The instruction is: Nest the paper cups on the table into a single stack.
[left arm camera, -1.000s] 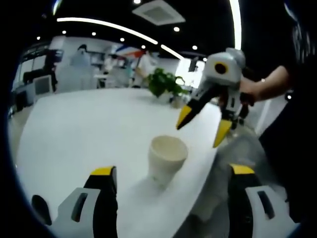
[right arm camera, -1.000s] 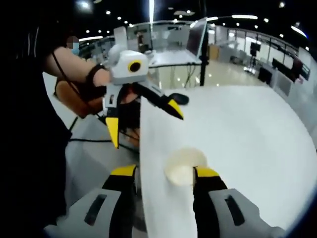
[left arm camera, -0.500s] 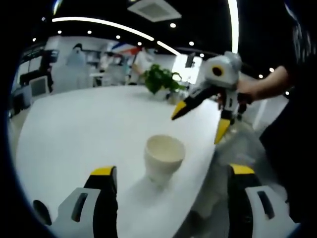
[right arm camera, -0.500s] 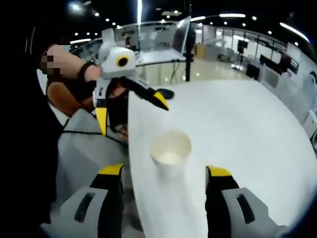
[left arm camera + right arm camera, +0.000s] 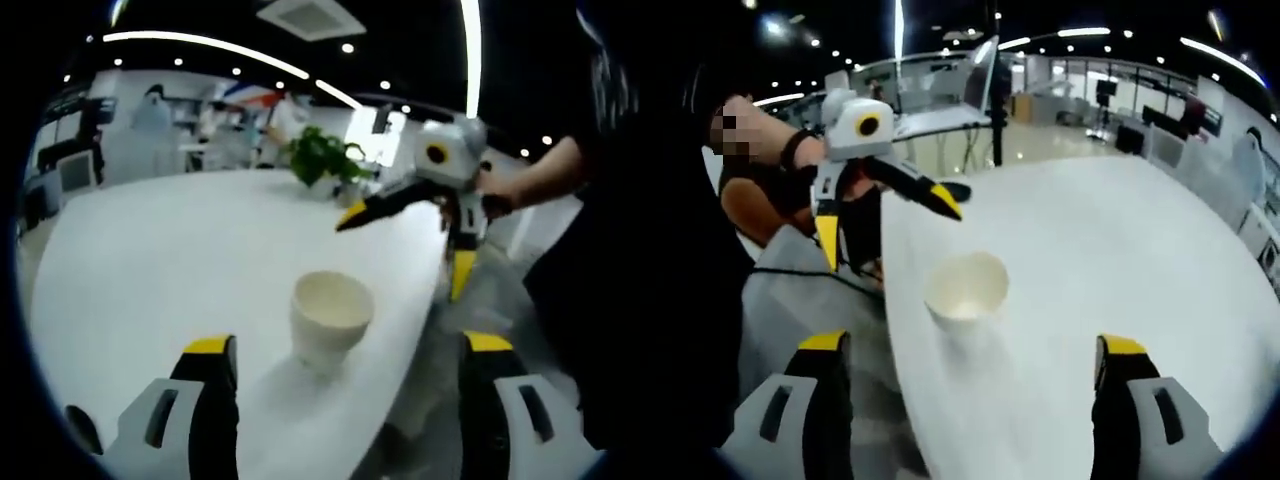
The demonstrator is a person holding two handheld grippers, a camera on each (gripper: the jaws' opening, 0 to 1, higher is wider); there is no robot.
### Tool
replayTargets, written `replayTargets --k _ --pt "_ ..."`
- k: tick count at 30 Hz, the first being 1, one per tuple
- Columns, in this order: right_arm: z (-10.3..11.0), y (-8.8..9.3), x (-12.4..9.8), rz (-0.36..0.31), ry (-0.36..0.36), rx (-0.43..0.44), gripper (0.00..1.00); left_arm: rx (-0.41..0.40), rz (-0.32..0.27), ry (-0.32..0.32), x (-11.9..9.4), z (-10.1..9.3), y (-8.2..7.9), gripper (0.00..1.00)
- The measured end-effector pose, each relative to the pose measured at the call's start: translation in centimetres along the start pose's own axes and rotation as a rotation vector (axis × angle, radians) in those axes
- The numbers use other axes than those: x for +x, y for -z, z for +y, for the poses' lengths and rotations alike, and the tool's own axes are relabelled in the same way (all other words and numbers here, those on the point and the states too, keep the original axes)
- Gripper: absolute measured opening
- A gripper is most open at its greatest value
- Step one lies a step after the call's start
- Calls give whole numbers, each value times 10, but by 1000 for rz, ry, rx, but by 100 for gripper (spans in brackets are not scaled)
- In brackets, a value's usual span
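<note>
While both jaws gape | paper cup (image 5: 331, 319) upright (base blurred) | table (image 5: 150, 260) edge cut off

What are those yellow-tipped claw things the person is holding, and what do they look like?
They are two hand-held grippers. The right gripper and the left gripper each have a rounded light grey body, a yellow-ringed round mark and two slim black jaws with yellow tips. Up close the jaws sit on grey blocks with slots. The person wears a dark wristband and black clothing.
</note>
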State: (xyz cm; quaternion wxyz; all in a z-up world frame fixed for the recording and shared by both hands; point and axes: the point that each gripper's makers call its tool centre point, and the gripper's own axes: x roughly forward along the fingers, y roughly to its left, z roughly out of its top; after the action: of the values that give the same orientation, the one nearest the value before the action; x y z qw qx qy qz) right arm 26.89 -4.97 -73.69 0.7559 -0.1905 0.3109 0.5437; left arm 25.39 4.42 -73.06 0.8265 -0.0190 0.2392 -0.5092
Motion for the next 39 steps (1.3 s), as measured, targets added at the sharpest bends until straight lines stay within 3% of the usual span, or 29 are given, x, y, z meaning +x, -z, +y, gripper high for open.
replayTargets --k 8,18,24,30,39 --pt "2 6 7 2 -21 21 98 20 21 0 6 3 6 89" --pt "5 20 15 39 -23 -5 90 58 23 9 13 10 14 80" --pt "1 24 24 55 -17 -16 86 75 35 12 14 15 20 80" --pt "-3 21 32 38 -13 -33 75 84 32 -1 21 27 24 80" --pt "-6 28 48 48 -20 2 64 105 43 45 33 28 32 67"
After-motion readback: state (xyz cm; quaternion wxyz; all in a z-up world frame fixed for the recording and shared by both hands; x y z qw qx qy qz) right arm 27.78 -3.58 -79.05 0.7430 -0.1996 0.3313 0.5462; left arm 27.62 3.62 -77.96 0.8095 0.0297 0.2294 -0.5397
